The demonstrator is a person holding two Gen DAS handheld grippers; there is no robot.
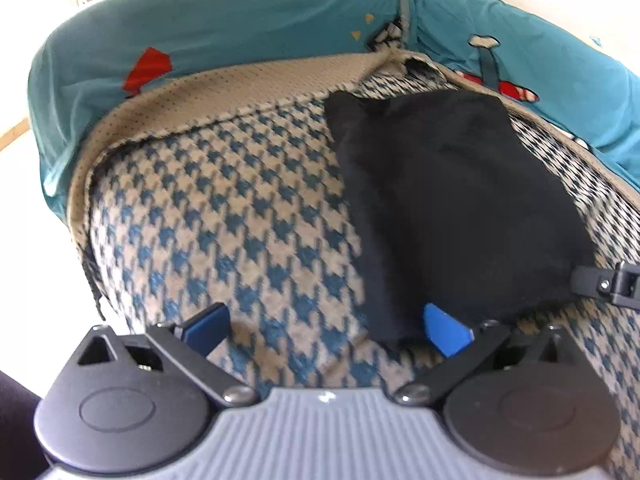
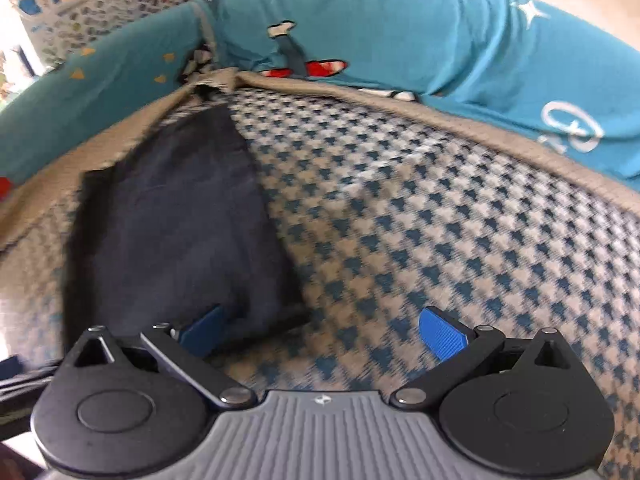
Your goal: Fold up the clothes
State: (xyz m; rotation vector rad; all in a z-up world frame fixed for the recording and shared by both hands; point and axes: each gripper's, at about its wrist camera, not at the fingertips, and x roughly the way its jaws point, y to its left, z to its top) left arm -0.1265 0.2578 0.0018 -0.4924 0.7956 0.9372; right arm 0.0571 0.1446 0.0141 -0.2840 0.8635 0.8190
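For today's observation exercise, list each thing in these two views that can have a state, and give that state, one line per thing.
Black garment: folded into a compact shape, lying flat on the cover.
Houndstooth cover: spread over the surface, far edge turned up.
Teal sheet: bunched along the far edge.
Left gripper: open, holding nothing.
Right gripper: open, holding nothing.
Basket: upright; contents unclear.

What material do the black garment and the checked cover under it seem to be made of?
Black garment: looks like soft matte knit fabric, perhaps cotton; no sheen, gentle creases. Checked cover: seems a thicker woven textile, since the blue and beige pattern looks woven in; its turned-up edge shows a beige dotted backing.
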